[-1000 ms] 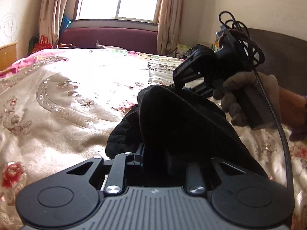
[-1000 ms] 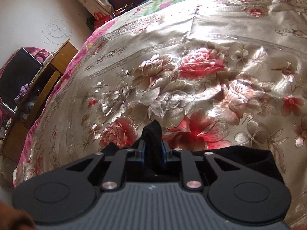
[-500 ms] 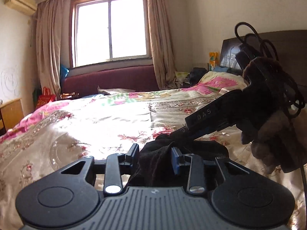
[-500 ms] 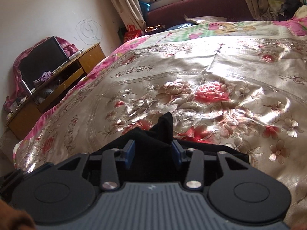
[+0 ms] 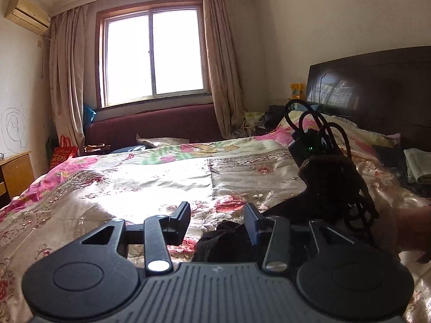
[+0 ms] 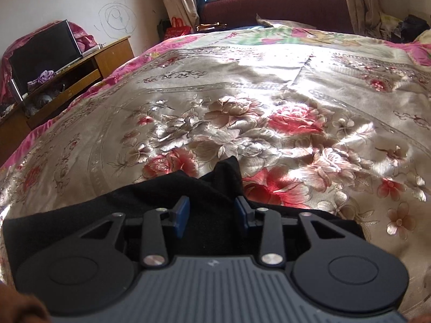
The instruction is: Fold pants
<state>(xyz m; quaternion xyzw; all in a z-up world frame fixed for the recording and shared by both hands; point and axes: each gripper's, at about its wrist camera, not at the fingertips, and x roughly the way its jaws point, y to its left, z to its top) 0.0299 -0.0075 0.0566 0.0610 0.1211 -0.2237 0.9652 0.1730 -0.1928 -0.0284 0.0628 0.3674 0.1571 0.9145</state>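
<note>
Looking along the left claw (image 5: 216, 222): its jaws stand apart and are opening; the gap frames mostly bedspread, with dark cloth low at the right finger (image 5: 252, 226), and whether that pad touches it I cannot tell.
Pants, left view: the black pants (image 5: 226, 245) lie bunched on the bed just in front of the claw's body, toward its right side.
Right hand, left view: a gloved hand (image 5: 331, 185) grips the other tool, with looped black cable (image 5: 317, 123) above it, at the right of the frame.
Room, left view: floral bedspread (image 5: 134, 177), bright window (image 5: 152, 56), curtains (image 5: 223, 75), dark headboard (image 5: 377, 91).
Right claw (image 6: 212, 212): jaws apart and closing, black cloth between the blue pads (image 6: 181, 214); the pads do not visibly press on it.
Pants, right view: the dark fabric spreads across the bed under the claw, with one peak (image 6: 229, 173) rising past the fingertips.
Room, right view: wooden stand (image 6: 80, 80) with a dark screen (image 6: 43, 51) at the left.
</note>
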